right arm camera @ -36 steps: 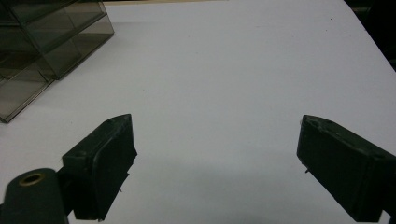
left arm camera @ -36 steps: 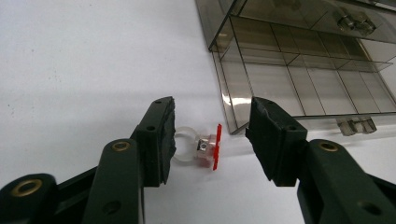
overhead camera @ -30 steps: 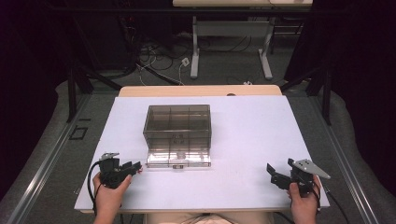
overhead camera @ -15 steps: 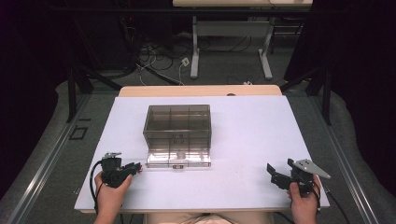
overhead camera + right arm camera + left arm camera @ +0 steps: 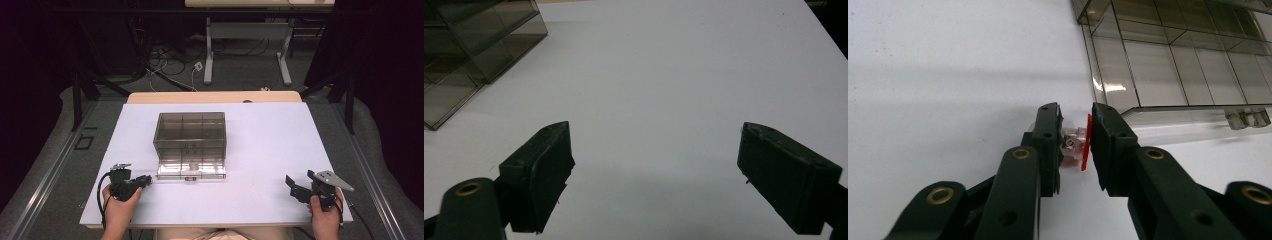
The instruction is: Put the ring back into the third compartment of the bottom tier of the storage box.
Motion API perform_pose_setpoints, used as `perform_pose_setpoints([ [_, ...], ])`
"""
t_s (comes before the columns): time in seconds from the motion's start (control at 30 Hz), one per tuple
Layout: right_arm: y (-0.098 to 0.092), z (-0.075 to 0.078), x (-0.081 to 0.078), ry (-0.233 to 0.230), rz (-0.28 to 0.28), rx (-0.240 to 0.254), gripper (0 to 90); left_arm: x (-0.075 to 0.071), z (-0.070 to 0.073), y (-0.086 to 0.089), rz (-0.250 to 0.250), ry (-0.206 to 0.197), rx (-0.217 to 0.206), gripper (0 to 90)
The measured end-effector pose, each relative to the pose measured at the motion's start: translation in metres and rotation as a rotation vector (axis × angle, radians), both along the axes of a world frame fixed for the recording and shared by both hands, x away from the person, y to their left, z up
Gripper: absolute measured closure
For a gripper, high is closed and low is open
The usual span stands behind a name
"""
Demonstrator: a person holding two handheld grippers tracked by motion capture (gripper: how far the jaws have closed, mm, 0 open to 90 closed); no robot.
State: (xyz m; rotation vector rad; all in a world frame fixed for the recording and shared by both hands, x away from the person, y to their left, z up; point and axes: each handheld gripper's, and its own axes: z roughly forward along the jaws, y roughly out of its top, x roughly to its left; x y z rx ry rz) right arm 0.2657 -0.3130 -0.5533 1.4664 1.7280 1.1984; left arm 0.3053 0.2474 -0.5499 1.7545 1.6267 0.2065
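My left gripper (image 5: 146,179) lies at the table's front left, just left of the box lid's corner. Its jaws have just been closing, and in the left gripper view the left gripper (image 5: 1075,111) is shut on a small clear and red part (image 5: 1077,144) that rests on the white tabletop. A smoky transparent compartment box (image 5: 190,135) stands mid-table with its lid (image 5: 191,170) folded flat toward me; its wall and lid edge (image 5: 1158,65) are close ahead of the left jaws. At the front right, my right gripper (image 5: 291,186) is open, and nothing sits between the jaws of the right gripper (image 5: 656,135).
The white tabletop (image 5: 270,140) spreads wide between the box and the right hand. A corner of the box (image 5: 469,45) sits at the far left of the right gripper view. Dark floor, cables and table legs lie beyond the far edge.
The left gripper's jaws look a little narrower than before. Both hands hold their places, and the box has not moved.
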Motion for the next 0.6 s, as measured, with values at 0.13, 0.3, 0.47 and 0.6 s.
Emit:
perform_pose_setpoints([
  [0.13,-0.0002,0.0000,0.0001,0.002,0.001,0.001,13.8,0.0001,0.0003,0.0009,-0.002,0.002,0.006,75.0],
  [0.3,-0.0001,0.0002,0.0000,0.001,0.003,0.001,13.8,-0.0002,0.0006,0.0010,0.005,0.005,0.000,75.2],
  [0.47,-0.0008,0.0004,-0.0001,0.002,0.003,-0.001,13.8,-0.0005,0.0012,0.0016,0.006,0.001,-0.005,75.3],
  [0.6,-0.0008,0.0006,-0.0003,0.001,0.002,0.000,13.8,-0.0009,0.0018,0.0024,0.007,-0.006,-0.003,75.3],
])
